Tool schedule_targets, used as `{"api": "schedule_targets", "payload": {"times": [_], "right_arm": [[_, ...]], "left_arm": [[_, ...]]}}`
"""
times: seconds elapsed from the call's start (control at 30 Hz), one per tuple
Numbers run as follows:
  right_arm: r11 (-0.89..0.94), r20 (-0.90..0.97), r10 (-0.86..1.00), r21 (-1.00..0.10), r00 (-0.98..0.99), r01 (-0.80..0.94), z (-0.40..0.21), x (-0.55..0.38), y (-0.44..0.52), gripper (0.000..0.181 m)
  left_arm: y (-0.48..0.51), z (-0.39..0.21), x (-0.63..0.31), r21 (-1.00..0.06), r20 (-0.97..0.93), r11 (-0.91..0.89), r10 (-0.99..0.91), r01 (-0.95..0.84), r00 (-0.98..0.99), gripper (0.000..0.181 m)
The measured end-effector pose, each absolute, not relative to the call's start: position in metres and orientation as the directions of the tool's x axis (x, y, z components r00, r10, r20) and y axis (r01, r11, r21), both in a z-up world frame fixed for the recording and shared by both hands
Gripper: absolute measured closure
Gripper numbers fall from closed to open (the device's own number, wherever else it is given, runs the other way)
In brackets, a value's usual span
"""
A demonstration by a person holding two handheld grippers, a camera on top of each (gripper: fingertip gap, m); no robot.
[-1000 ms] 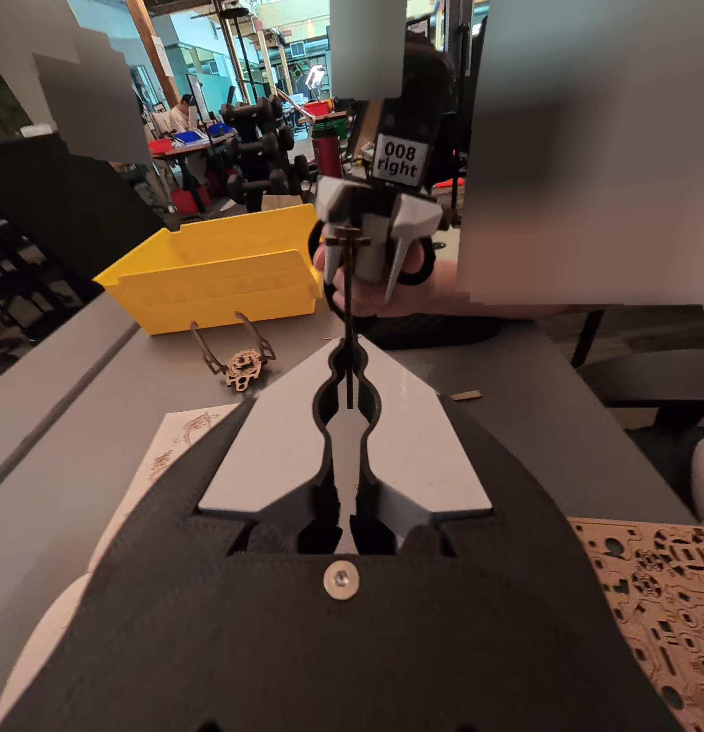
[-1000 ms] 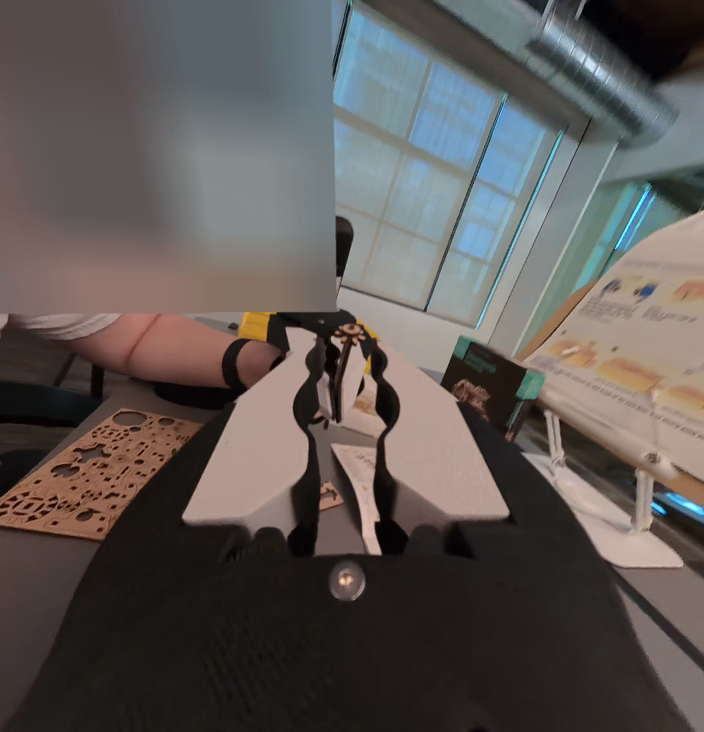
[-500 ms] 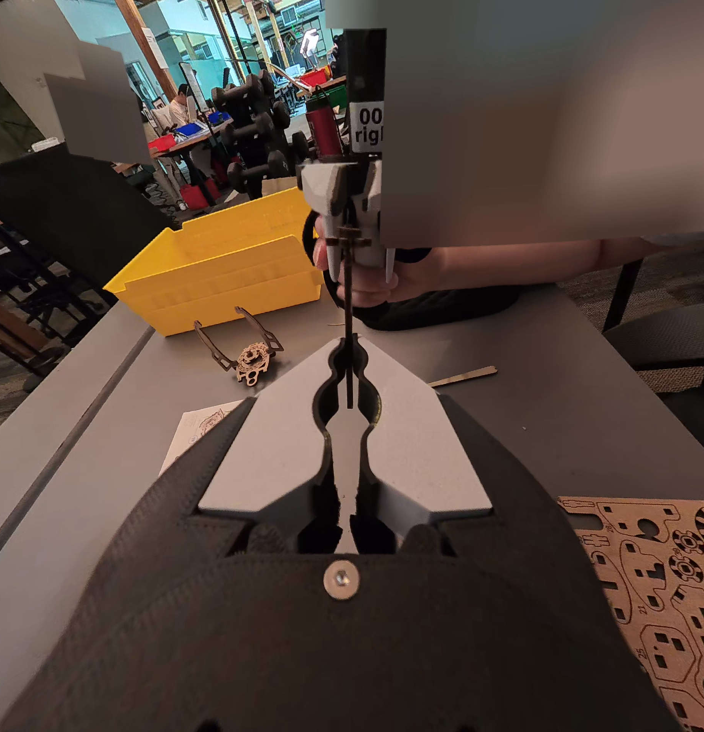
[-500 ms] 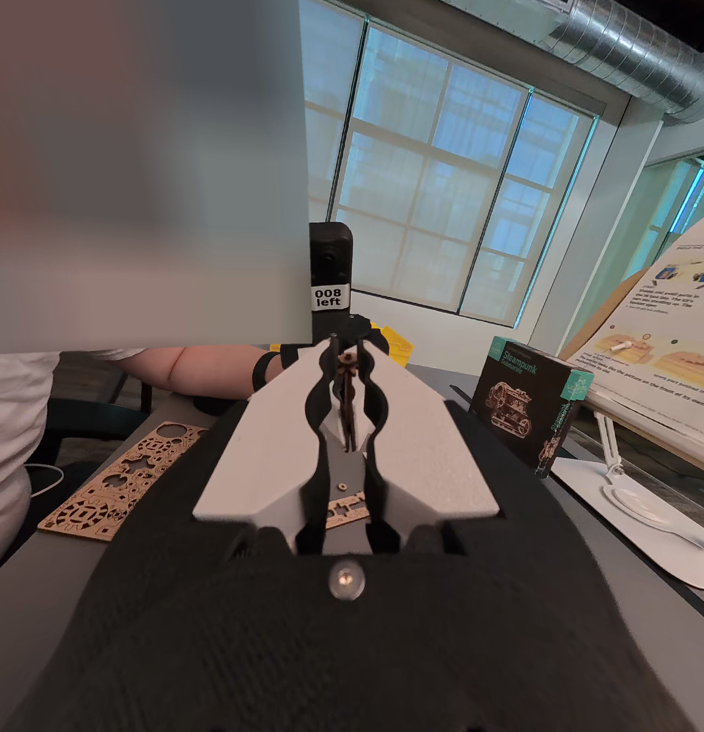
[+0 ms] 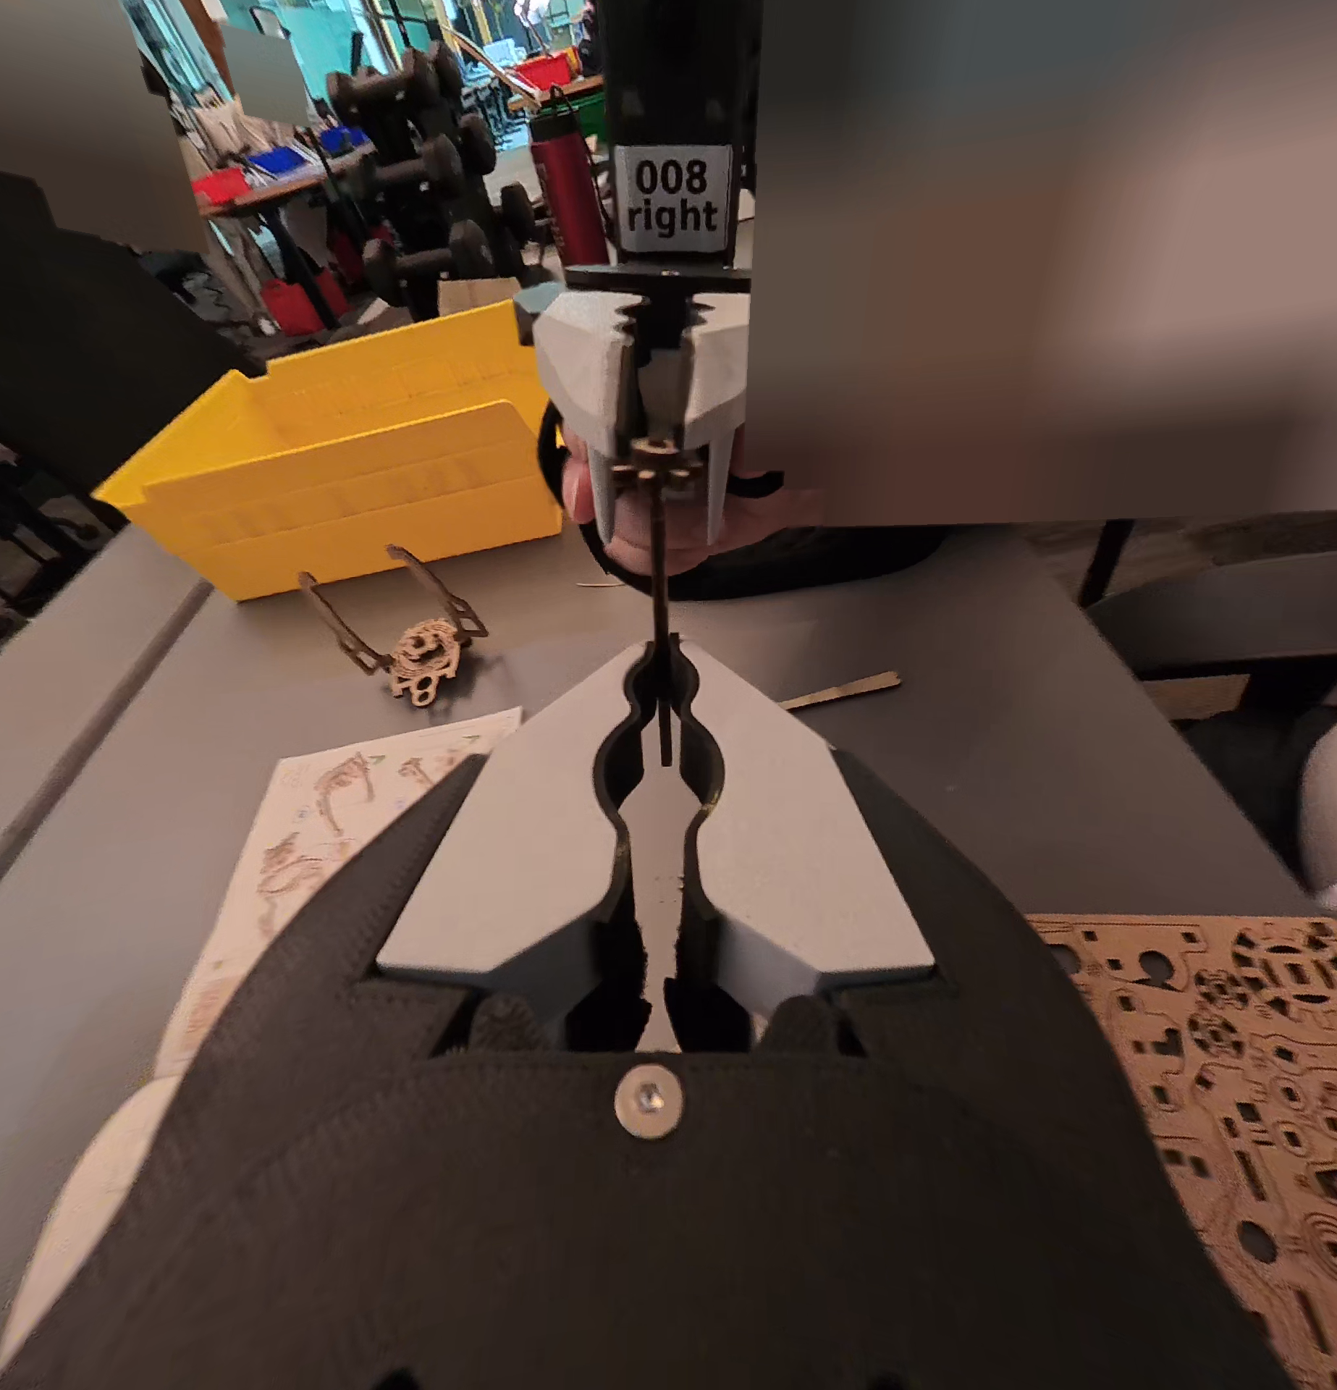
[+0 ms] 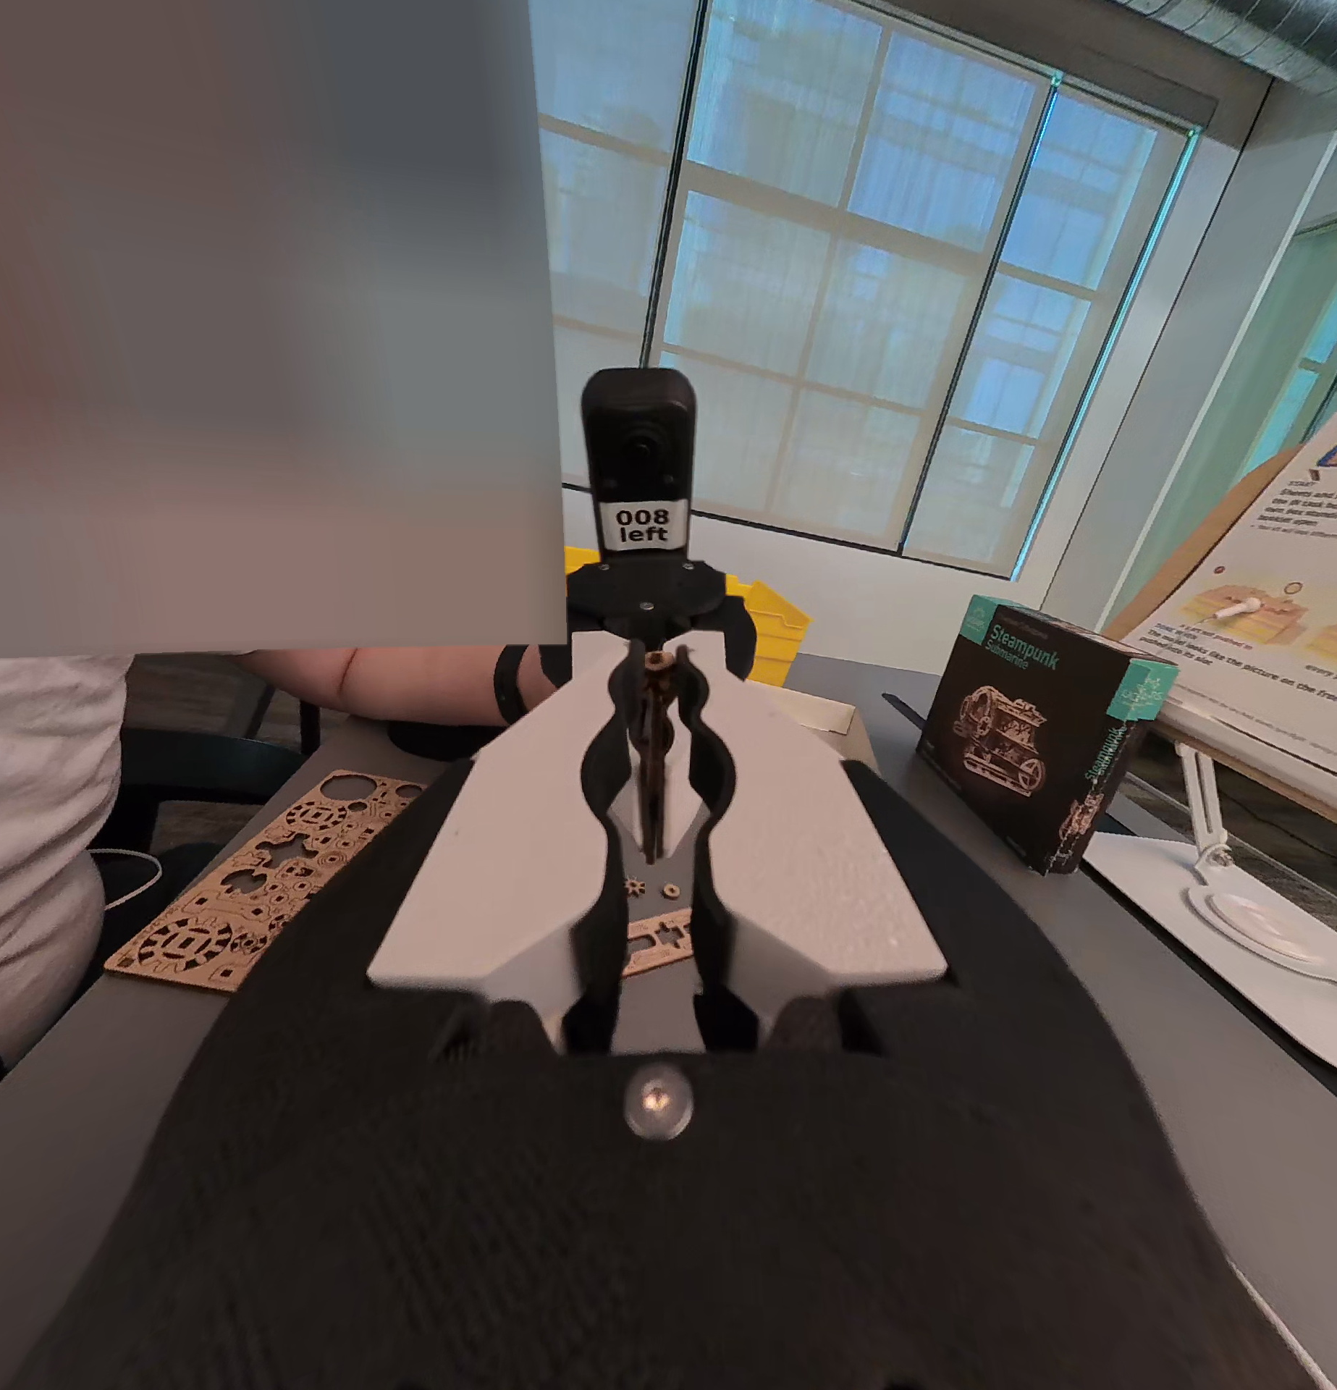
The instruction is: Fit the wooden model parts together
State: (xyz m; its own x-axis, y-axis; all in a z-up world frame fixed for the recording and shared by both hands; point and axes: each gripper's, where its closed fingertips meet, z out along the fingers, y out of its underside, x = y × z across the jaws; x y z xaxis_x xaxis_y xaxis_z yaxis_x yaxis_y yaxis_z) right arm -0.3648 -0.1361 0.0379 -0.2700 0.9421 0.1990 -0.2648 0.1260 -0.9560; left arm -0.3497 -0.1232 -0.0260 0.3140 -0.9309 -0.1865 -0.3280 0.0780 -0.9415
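My left gripper (image 5: pixel 659 654) is shut on the lower end of a thin dark wooden stick (image 5: pixel 657 572), which it holds upright above the table. A small wooden gear (image 5: pixel 654 466) sits at the stick's top end. My right gripper (image 6: pixel 654 658) faces the left one head-on and is shut on that gear (image 6: pixel 656 663); it also shows in the left wrist view (image 5: pixel 657 496). In the right wrist view the stick (image 6: pixel 650 782) runs down between my fingers to the left gripper (image 6: pixel 652 842). How far the gear sits on the stick is too small to tell.
A yellow bin (image 5: pixel 349 466) stands at the back left, with a part-built wooden piece (image 5: pixel 417 647) in front of it. On the table lie an instruction sheet (image 5: pixel 327 812), a loose strip (image 5: pixel 838 686), cut-out parts sheets (image 5: pixel 1214 1091) (image 6: pixel 274 880) and tiny loose parts (image 6: pixel 635 887). The kit box (image 6: pixel 1041 752) and an instruction stand (image 6: pixel 1289 639) are on the right. Some 6 cm of space lies between my two pairs of fingers. The part-built wooden piece (image 5: pixel 417 647) lies around 25 cm away from my left fingertips.
The right gripper has come closer and squarer to the left one, still on the gear. Both views have tipped down and levelled. The stick stays in the left gripper.
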Motion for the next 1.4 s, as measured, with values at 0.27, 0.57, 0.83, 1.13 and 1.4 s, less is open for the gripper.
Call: {"api": "schedule_targets", "payload": {"times": [0.27, 0.57, 0.83, 1.13, 1.4], "right_arm": [[0.204, 0.284, 0.927, -0.93, -0.245, -0.305, 0.043, -0.359, -0.138, 0.154], [0.306, 0.352, 0.917, -0.923, -0.189, -0.234, 0.033, -0.364, -0.132, 0.157], [0.222, 0.25, 0.95, -0.962, -0.186, -0.159, 0.023, -0.369, -0.117, 0.165], [0.168, 0.17, 0.971, -0.985, -0.167, -0.023, 0.002, -0.379, -0.105, 0.17], [-0.059, -0.053, 0.994, -0.996, -0.096, -0.065, 0.011, -0.371, -0.073, 0.171]], "left_arm": [[-0.133, -0.025, -0.343, -0.96, 0.075, -0.14, -0.964, -0.243, 0.256, 0.181], [-0.14, -0.021, -0.342, -0.888, 0.419, -0.439, -0.895, -0.136, 0.152, 0.181], [-0.142, -0.031, -0.343, -0.836, 0.496, -0.518, -0.855, -0.182, 0.152, 0.181], [-0.137, -0.035, -0.346, -0.776, 0.595, -0.611, -0.791, -0.154, 0.143, 0.179], [-0.125, -0.023, -0.358, -0.732, 0.675, -0.681, -0.731, -0.04, 0.099, 0.172]]}}
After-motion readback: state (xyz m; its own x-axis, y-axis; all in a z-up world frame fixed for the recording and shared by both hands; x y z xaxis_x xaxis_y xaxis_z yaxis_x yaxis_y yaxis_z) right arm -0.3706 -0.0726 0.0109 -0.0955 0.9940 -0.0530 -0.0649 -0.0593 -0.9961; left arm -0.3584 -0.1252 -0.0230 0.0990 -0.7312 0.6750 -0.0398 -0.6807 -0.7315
